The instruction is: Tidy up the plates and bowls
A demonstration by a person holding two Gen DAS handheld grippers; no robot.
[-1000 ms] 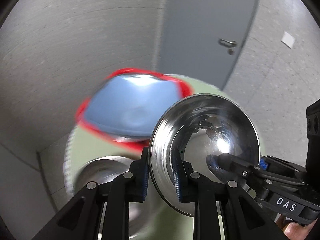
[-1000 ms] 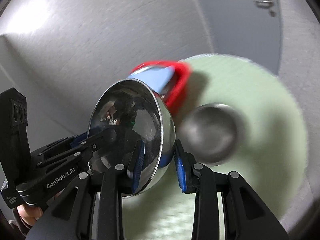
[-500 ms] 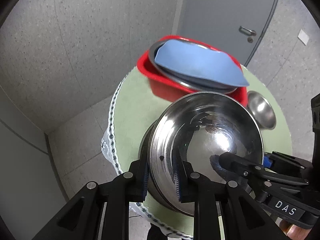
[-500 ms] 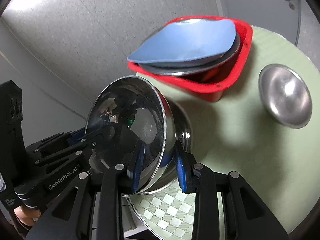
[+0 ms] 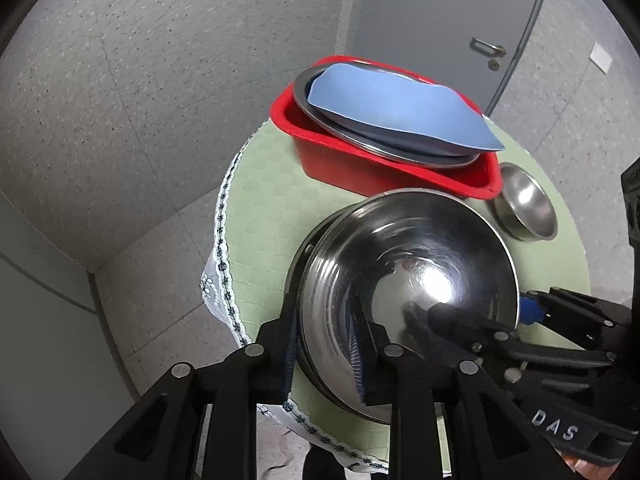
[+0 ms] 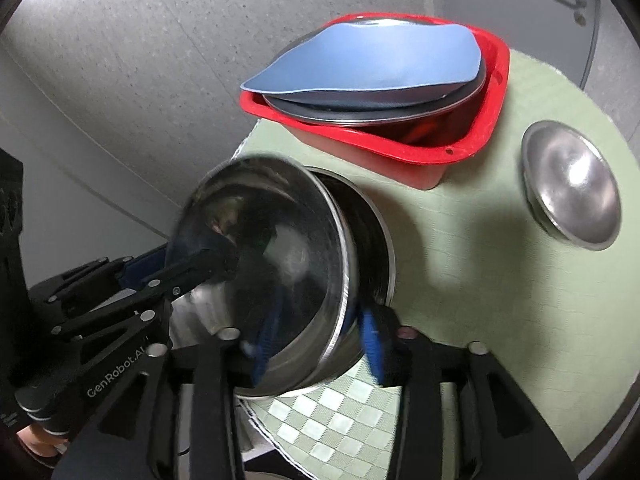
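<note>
Item: steel bowl [image 5: 408, 280], nested in a second bowl [image 6: 372, 240] on the worktop [image 6: 500, 280]. Left gripper [image 5: 326, 344] jaws clamped on its near rim; right gripper [image 6: 316, 344] jaws opening astride the opposite rim. Handling, judged: light, rigid, slippery; grip the rim.

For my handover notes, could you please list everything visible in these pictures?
Large steel bowl: one, silver, nested in another bowl at the table's near edge.
Lower steel bowl: one, silver, beneath it.
Small steel bowl: one, silver, alone beside the tub.
Red tub: one, holding a steel plate.
Blue mat: one, atop that plate.
Tablecloth: one, pale green.
Door: one, grey.
Left hand-held gripper: black, clamping the large bowl's rim.
Right hand-held gripper: black, opening around the opposite rim.
</note>
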